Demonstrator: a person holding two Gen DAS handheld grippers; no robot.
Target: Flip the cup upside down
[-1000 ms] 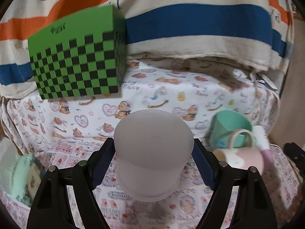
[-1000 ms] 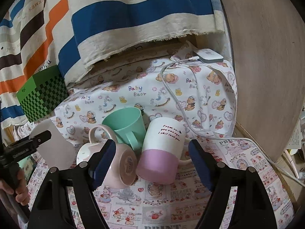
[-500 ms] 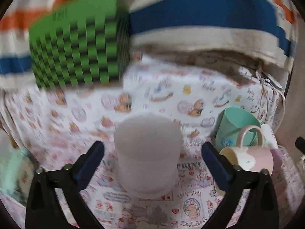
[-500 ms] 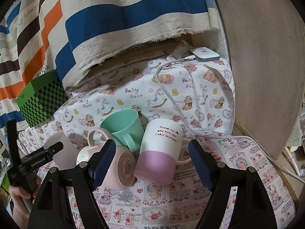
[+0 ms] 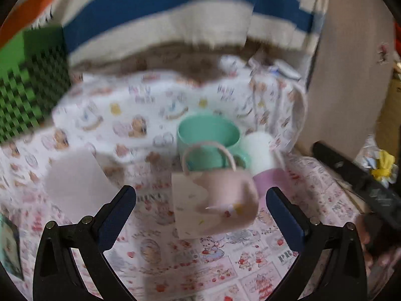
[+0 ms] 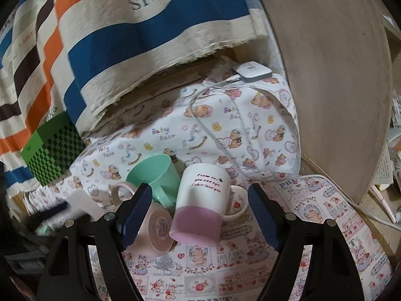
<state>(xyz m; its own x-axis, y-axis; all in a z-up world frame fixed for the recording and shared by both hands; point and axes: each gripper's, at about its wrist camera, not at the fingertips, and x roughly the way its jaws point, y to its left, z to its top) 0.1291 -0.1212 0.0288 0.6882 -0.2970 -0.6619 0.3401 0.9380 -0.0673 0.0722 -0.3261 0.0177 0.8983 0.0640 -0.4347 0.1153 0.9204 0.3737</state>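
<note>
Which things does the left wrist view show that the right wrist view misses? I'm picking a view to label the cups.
Left only: the pink mug's side and handle from above, a yellow object at far right. Right only: the mug's red lettering, a small dish beside it, the white charger with its cable. Both: green cup, green checkered box, striped cloth, printed cloth.

- Right hand-held gripper (image 6: 200,210) hangs spread wide, empty, over an inverted white-and-pink mug (image 6: 200,205)
- Green cup (image 6: 155,175) upright behind; pink mug (image 6: 153,233) lies sideways
</note>
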